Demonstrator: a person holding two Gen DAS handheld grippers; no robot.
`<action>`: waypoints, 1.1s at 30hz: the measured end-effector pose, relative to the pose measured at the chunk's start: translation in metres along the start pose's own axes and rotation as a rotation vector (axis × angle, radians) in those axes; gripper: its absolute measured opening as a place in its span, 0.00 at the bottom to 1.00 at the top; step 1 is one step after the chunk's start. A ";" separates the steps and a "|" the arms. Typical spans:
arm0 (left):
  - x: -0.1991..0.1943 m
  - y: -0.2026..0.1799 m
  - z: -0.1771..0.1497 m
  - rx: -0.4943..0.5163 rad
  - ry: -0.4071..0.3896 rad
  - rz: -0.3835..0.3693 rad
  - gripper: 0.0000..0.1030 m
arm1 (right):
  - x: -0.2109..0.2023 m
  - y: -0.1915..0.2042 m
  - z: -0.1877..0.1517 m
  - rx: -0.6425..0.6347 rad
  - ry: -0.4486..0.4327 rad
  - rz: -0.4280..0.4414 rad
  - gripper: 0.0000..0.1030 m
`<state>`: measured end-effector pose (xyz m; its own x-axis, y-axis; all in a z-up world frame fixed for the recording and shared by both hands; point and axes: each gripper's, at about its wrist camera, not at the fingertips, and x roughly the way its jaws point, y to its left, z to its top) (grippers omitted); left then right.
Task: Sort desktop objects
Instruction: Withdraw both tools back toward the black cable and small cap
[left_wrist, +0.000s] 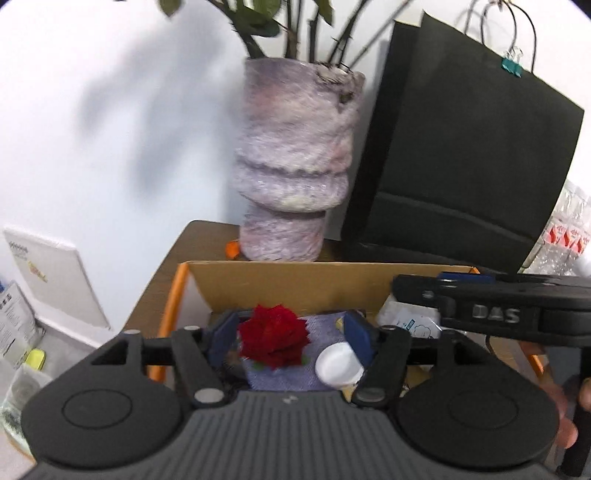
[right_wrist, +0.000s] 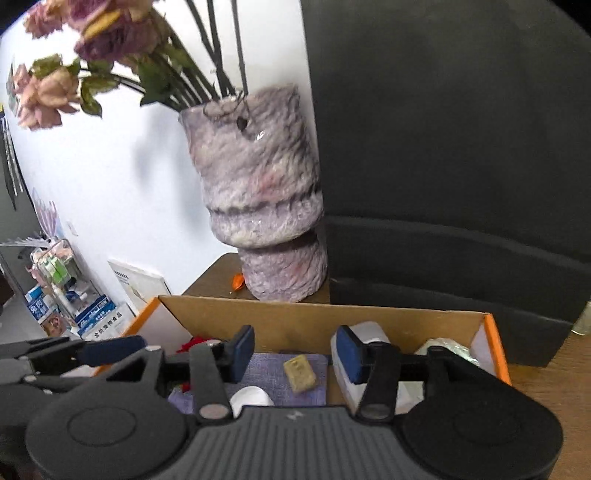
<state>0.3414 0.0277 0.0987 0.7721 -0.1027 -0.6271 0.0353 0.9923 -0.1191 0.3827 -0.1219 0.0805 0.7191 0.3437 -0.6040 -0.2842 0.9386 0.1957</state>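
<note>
Cardboard box (right_wrist: 325, 321) under both grippers – red flower (left_wrist: 274, 340), white cup (left_wrist: 339, 364) and tan block (right_wrist: 300, 373) inside.
Left gripper (left_wrist: 290, 338) spread around flower, right gripper (right_wrist: 295, 350) spread wide, gripping nothing – on purple cloth (right_wrist: 269, 369).

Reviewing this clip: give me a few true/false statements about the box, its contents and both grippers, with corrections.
1. The red fabric flower lies inside the orange-edged cardboard box. True.
2. The left gripper is clamped shut on the flower. False: its fingers stand apart, holding nothing.
3. The mottled purple ceramic vase stands inside the box. False: it stands behind it on the wooden table.
4. A small tan rectangular block rests on purple cloth. True.
5. The right gripper is open. True.
</note>
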 end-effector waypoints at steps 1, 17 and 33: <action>-0.005 0.001 0.000 -0.002 0.001 0.009 0.81 | -0.004 -0.001 0.001 0.001 0.004 -0.004 0.53; -0.124 0.012 -0.074 0.054 -0.069 0.171 1.00 | -0.140 0.003 -0.063 -0.011 -0.028 -0.116 0.92; -0.201 -0.018 -0.210 0.026 -0.054 0.162 1.00 | -0.224 0.018 -0.211 0.144 -0.022 -0.090 0.94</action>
<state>0.0518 0.0163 0.0654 0.8021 0.0616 -0.5940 -0.0762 0.9971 0.0005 0.0823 -0.1887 0.0563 0.7515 0.2572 -0.6076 -0.1253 0.9598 0.2514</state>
